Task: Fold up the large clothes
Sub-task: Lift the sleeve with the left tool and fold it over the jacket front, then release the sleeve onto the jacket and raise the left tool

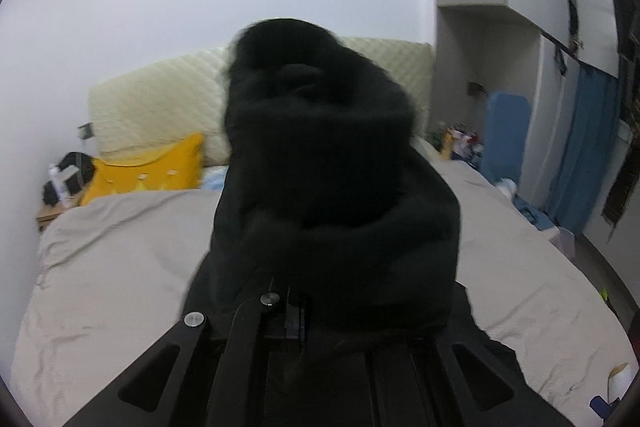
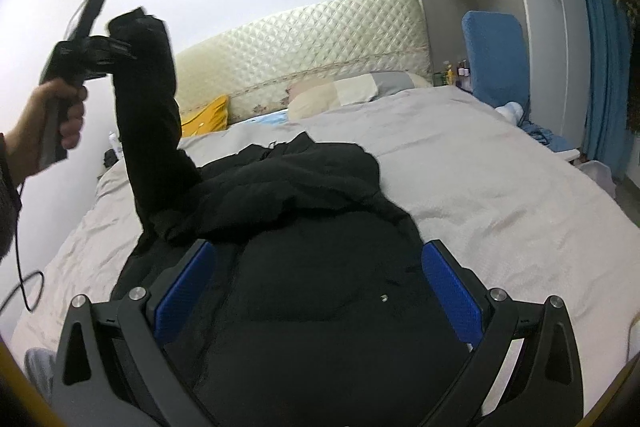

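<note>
The black jacket is lying rumpled in the middle of the bed, not yet folded. The left gripper is pinching one sleeve and holding it up above the bed. The right gripper is hovering over the jacket's body, fingers spread and empty. A quilted headboard and a yellow pillow are sitting at the bed's far end.

A bed with a grey sheet carries a black coat lying across its near half, while a yellow cushion and a pale pillow rest by the quilted headboard.
</note>
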Motion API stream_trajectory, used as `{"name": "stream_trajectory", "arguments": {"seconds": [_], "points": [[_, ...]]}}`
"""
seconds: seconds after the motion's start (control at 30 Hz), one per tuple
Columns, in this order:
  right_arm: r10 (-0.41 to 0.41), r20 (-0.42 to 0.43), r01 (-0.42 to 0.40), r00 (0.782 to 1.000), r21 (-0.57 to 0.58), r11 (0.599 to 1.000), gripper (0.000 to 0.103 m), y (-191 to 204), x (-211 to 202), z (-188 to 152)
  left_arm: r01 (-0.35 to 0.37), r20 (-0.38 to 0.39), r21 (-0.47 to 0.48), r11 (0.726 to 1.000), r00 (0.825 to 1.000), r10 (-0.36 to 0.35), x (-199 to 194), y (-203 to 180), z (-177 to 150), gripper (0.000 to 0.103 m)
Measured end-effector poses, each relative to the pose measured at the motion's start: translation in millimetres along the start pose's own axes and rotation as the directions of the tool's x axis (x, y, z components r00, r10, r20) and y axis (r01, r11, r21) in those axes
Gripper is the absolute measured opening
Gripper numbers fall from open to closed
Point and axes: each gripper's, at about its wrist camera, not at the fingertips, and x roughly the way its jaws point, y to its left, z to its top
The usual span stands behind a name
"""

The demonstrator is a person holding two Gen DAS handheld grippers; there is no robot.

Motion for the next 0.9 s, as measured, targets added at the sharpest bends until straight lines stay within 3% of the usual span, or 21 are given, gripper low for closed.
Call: {"name": "stream_trajectory", "arguments": {"seconds": [0.3, 0.57, 0.9], "points": [[0.003, -0.018, -0.001, 1.0, 0.092, 0.996, 0.103, -39, 8, 0, 0.107, -0.109, 0.079, 0.991, 0.989, -0.098, 92, -93, -42, 0.006], [0.014, -0.065, -0.006, 0.998, 0.13, 0.992, 0.103, -52, 28, -7, 0.143, -0.218, 0.092, 0.986, 0.969, -0.12, 169, -120, -116, 0.006], [0.033, -0.126, -0.017, 0.992, 0.126, 0.992, 0.103, -53, 55, -15, 0.112, -0.234, 0.088, 0.99, 0.968, -0.089, 220, -137, -154, 0.006]]}}
